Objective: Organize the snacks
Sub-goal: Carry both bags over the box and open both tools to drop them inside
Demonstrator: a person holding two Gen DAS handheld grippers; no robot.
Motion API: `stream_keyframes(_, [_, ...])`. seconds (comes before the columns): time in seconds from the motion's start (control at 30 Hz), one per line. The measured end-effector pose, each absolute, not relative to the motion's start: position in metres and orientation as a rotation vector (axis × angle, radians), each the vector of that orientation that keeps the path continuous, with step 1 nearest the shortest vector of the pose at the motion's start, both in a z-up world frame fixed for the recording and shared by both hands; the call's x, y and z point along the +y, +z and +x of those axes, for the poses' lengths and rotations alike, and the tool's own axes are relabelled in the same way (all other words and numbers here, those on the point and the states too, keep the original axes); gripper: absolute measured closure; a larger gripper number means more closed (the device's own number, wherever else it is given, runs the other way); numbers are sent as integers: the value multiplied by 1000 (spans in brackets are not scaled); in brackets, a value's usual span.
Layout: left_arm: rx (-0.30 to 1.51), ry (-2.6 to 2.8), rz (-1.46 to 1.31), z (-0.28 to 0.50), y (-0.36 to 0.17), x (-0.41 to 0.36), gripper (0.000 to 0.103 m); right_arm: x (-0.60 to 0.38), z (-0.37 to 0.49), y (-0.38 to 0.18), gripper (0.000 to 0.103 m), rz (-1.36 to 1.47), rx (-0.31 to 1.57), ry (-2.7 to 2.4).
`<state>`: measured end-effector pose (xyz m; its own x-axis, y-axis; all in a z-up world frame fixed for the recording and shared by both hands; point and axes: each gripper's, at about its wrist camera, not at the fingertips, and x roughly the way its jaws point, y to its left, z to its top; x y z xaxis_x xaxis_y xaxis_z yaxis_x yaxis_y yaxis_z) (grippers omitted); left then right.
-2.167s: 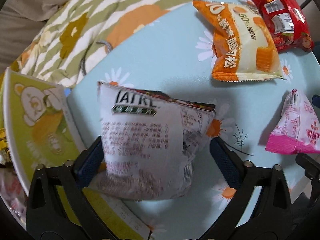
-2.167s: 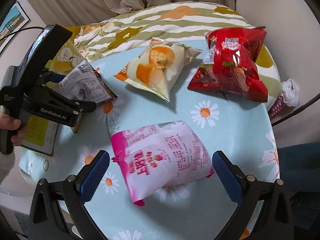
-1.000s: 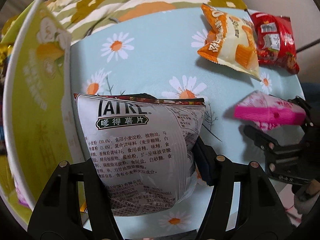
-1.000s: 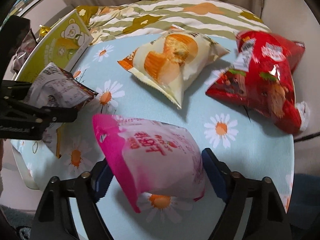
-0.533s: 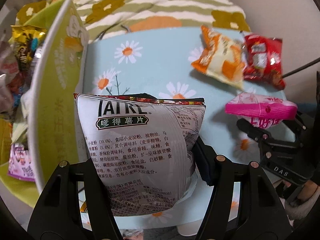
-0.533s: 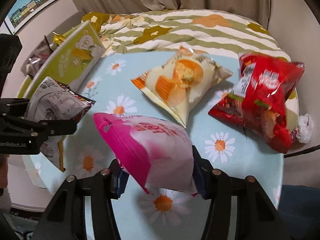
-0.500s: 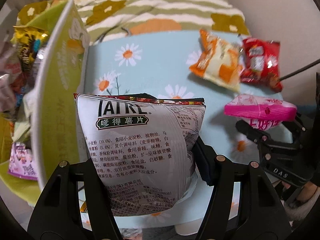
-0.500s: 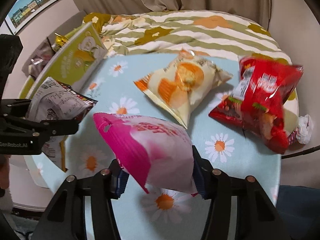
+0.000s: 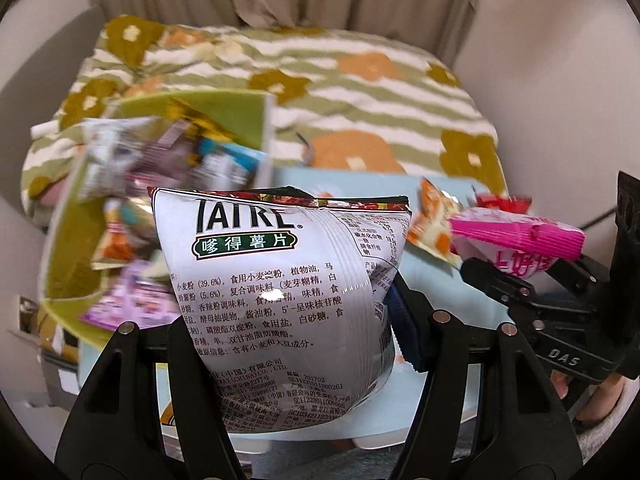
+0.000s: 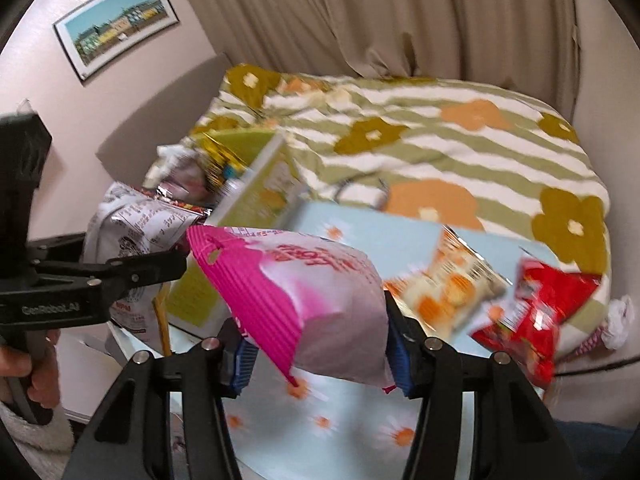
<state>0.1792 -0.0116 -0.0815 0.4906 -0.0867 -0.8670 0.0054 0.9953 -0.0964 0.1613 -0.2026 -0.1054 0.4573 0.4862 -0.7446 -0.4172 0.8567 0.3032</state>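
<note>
My left gripper (image 9: 288,320) is shut on a silver chip bag (image 9: 276,288) printed with black text, held up in the air. The same bag (image 10: 132,236) shows at the left of the right wrist view. My right gripper (image 10: 316,344) is shut on a pink and white snack bag (image 10: 312,304), also lifted off the table; that pink bag (image 9: 516,240) appears at the right of the left wrist view. A green box (image 9: 64,248) holding several snack packets stands at the left. An orange and cream bag (image 10: 448,288) and a red bag (image 10: 536,320) lie on the table.
The light blue daisy-print table (image 10: 360,432) is small and sits against a striped flower blanket (image 10: 460,136) on a bed. Curtains (image 10: 360,16) hang behind. A person's hand (image 10: 24,376) grips the left gripper's handle. A framed picture (image 10: 116,24) hangs on the wall.
Both grippers have risen well above the table with their bags, and both views have tilted up towards the bed and curtains. The right gripper's jaws drew in on the pink bag.
</note>
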Motion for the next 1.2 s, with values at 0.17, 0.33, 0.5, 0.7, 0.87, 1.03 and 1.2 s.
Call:
stream_keyframes(0.17, [1011, -1, -114, 172, -63, 56, 40, -153, 157, -82, 52, 95, 904, 595])
stream_keyframes(0.33, [991, 42, -123, 172, -58, 121, 40, -94, 155, -69, 52, 120, 895, 615])
stream_keyframes(0.5, [996, 50, -119, 180, -70, 176, 40, -44, 154, -70, 52, 134, 908, 608])
stream_keyframes(0.7, [1052, -11, -111, 194, -101, 206, 37, -9, 151, -77, 52, 153, 935, 546])
stream_keyframes(0.87, [1060, -53, -100, 202, -122, 219, 0, 8, 149, -88, 57, 163, 961, 476])
stream_keyframes(1.03, [1040, -88, -66, 190, -119, 223, 0, 20, 146, -93, 61, 169, 968, 429])
stream_keyframes(1.2, [1011, -109, -117, 170, -109, 233, 0, 28, 140, -86, 61, 175, 963, 432])
